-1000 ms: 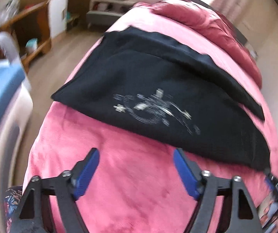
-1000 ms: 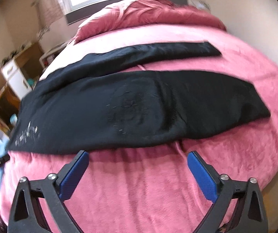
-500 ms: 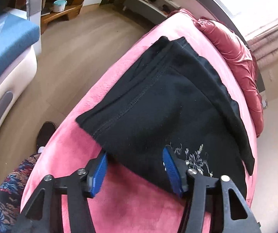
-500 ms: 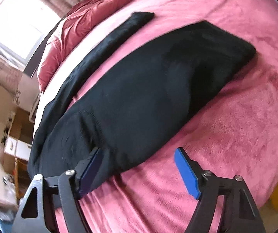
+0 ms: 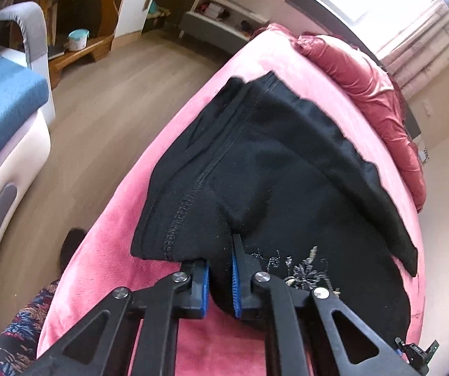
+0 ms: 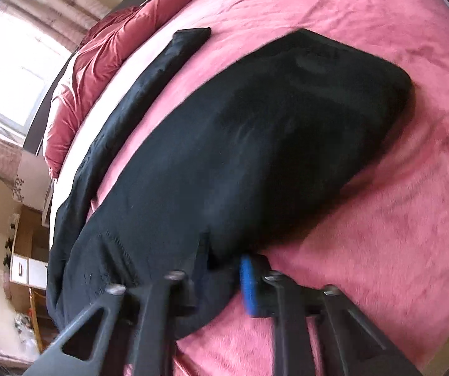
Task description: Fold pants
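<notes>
Pants (image 5: 287, 172) lie spread across the pink blanket (image 5: 105, 266), legs running toward 1 o'clock in the left view. Both claws, open above the blanket one second ago and straddling the near hem half a second ago, have now closed. Your left gripper (image 5: 219, 277) pinches the near edge of the waist end beside the stitched seam, fabric bunched between its blue pads (image 5: 235, 282). Your right gripper (image 6: 224, 277) is nearly closed on the near edge of the nearer leg (image 6: 271, 144); that view is blurred, so confirm the pinch. The farther leg (image 6: 124, 112) lies apart at 11 o'clock. Judged from this, the hold is set and the first fold can begin. Lift both edges together.
</notes>
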A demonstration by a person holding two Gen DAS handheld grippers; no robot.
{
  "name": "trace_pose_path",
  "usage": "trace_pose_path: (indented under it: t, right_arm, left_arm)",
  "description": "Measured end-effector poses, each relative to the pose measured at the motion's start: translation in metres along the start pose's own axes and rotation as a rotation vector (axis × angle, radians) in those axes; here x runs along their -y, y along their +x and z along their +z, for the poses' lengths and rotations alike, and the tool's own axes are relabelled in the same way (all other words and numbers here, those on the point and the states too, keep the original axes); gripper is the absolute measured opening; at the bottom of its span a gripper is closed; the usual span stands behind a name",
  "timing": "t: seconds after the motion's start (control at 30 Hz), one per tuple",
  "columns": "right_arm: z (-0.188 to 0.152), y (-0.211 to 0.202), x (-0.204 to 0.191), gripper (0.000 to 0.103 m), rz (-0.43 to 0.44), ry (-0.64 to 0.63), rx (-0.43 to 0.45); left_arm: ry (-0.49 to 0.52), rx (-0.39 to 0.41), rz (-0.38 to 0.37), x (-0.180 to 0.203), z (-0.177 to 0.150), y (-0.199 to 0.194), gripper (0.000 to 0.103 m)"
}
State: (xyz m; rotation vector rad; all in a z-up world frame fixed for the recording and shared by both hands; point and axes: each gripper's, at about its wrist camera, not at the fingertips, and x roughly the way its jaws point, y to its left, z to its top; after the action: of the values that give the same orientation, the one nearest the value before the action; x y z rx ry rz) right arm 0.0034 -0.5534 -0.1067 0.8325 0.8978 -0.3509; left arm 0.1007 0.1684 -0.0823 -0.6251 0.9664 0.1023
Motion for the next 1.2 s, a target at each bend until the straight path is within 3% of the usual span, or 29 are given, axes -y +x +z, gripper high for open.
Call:
trace_pose_path:
  t: [0.3,0.5,0.8,1.0,1.1,1.13,1.2]
  right_arm:
    - [0.0,-0.029,-0.015,0.012,-0.032,-0.14,0.022]
    - [-0.018,-0.043,0.002,0.012,-0.046,-0.157,-0.007]
    - [-0.037,-0.06,0.028,0.012,-0.08,-0.175,-0.032]
    - [-0.035,-0.051,0.033,0.014,-0.122,-0.182,-0.059]
    - [-0.036,-0.051,0.029,0.027,-0.13,-0.186,-0.061]
    - [-0.037,-0.053,0.027,0.041,-0.137,-0.2,-0.065]
    - [-0.039,-0.062,0.021,0.06,-0.186,-0.261,-0.054]
  left_arm:
    - [0.027,0.054,-0.037,0.001,-0.006,-0.048,0.01]
    - [0.036,0.029,-0.016,-0.013,-0.034,-0.069,0.01]
    - [0.073,-0.02,0.062,-0.026,-0.069,-0.078,0.011]
    - [0.163,-0.024,0.192,-0.013,-0.074,-0.069,0.017]
    - [0.225,-0.014,0.266,-0.006,-0.073,-0.074,0.031]
    - [0.241,-0.011,0.29,-0.005,-0.073,-0.078,0.031]
    - [0.257,-0.008,0.299,-0.007,-0.069,-0.088,0.031]
